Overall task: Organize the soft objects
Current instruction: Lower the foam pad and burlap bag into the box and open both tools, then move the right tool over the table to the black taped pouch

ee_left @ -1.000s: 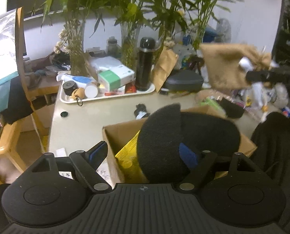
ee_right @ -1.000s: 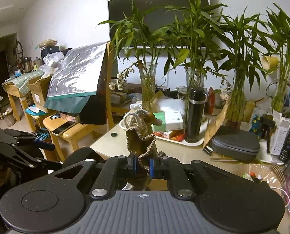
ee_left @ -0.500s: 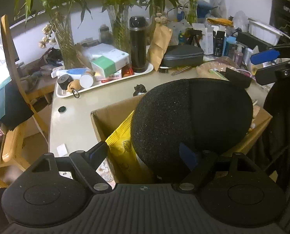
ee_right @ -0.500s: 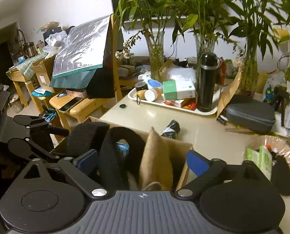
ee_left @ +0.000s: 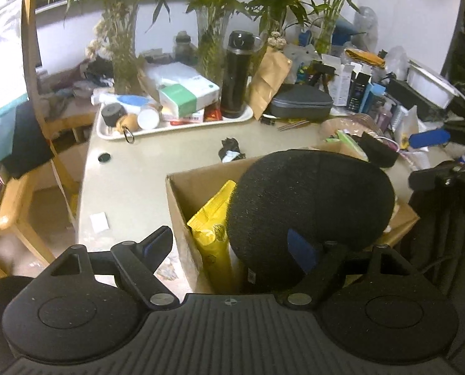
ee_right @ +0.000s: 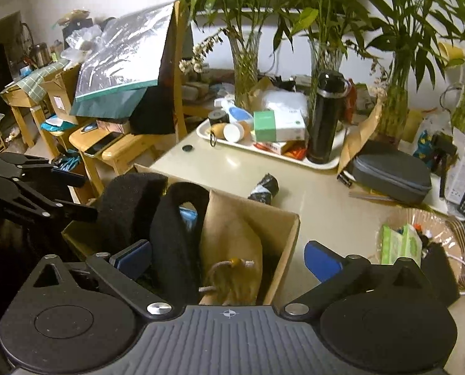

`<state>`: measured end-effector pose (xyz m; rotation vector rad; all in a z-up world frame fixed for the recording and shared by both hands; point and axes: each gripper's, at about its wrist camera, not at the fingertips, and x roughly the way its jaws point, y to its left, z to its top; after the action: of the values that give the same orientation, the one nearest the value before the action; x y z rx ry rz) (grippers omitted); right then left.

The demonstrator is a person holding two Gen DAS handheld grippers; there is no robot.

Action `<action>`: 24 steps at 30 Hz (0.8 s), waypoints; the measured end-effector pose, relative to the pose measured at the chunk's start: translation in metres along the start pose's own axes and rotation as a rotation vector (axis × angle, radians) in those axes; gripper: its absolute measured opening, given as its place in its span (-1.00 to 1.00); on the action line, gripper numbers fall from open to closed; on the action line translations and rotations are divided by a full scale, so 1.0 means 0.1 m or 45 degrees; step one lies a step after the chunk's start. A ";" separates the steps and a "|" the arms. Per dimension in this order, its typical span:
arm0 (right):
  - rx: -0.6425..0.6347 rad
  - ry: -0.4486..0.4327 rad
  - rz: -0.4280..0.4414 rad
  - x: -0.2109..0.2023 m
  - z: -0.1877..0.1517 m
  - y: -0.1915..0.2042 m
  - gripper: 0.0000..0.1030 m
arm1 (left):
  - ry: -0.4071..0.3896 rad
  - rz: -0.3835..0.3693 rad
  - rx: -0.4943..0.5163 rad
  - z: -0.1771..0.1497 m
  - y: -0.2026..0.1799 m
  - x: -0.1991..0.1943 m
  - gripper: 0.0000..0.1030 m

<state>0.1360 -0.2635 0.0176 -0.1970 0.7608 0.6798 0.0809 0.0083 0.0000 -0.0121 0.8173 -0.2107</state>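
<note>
Cardboard box (ee_right: 287, 234) at near table corner, packed: black cushion (ee_left: 310, 200), yellow pack (ee_left: 213, 228), burlap pouch (ee_right: 232, 250) inside.
Bare tabletop (ee_left: 132, 181) beyond box's far wall up to white tray (ee_left: 176, 126). Right gripper (ee_right: 227, 261) angled down over box, jaws just sprung wide, pouch loose between, untouched. Left gripper (ee_left: 232, 243) angled down, spread, straddling box's left wall and cushion edge; grip unclear.

the open cardboard box (ee_right: 290, 228) holds a tan burlap pouch (ee_right: 232, 250) with a drawstring, standing against its right wall, a black neck pillow (ee_left: 310, 206) rising above its rim, and a yellow packet (ee_left: 212, 228) on its left.
</note>
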 end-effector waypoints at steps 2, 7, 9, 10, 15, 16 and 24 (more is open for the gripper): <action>0.011 0.019 -0.007 0.03 0.01 0.00 1.00 | 0.010 -0.006 -0.004 0.01 0.03 0.02 0.57; 0.019 0.051 -0.021 0.08 0.05 0.01 1.00 | 0.027 -0.003 -0.008 0.06 0.09 0.05 0.57; 0.016 0.060 -0.026 0.09 0.06 0.01 1.00 | 0.035 0.001 -0.011 0.08 0.10 0.05 0.57; 0.017 0.063 -0.025 0.10 0.07 0.01 1.00 | 0.039 0.002 -0.014 0.09 0.11 0.05 0.57; 0.026 0.069 -0.019 0.13 0.11 -0.01 1.00 | 0.045 -0.004 -0.020 0.14 0.15 0.06 0.57; 0.028 0.069 -0.017 0.14 0.11 -0.02 1.00 | 0.045 -0.005 -0.020 0.15 0.16 0.06 0.57; 0.054 0.063 -0.021 0.21 0.16 -0.11 1.00 | 0.036 -0.017 -0.032 0.24 0.23 0.08 0.57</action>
<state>0.1635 -0.2555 0.0133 -0.1818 0.8198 0.6443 0.1073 0.0273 0.0086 -0.0381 0.8478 -0.2141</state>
